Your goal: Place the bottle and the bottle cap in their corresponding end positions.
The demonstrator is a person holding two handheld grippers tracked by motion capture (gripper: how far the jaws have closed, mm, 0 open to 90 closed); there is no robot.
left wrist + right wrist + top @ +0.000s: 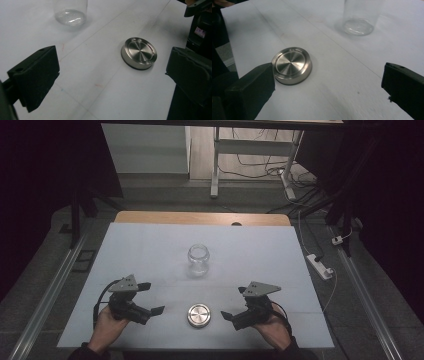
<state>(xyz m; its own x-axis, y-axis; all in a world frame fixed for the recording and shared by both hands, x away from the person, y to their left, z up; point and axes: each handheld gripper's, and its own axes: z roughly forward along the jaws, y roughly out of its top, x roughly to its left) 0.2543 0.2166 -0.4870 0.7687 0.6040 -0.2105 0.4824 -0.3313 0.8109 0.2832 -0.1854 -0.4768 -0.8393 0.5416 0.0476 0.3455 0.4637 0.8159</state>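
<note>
Plainly both claws gape empty: left gripper (150,297) and right gripper (235,303) flank the steel lid (199,315); a clumsy reach toward twelve o'clock could topple the glass jar (198,260).

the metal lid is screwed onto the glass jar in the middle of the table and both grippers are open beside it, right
Not quite. The metal lid is off the glass jar, lying flat on the table nearer the person, as the high view shows. The left gripper and right gripper are open, one on either side of it.

Lid (199,315) on table, before jar (198,260)
</note>
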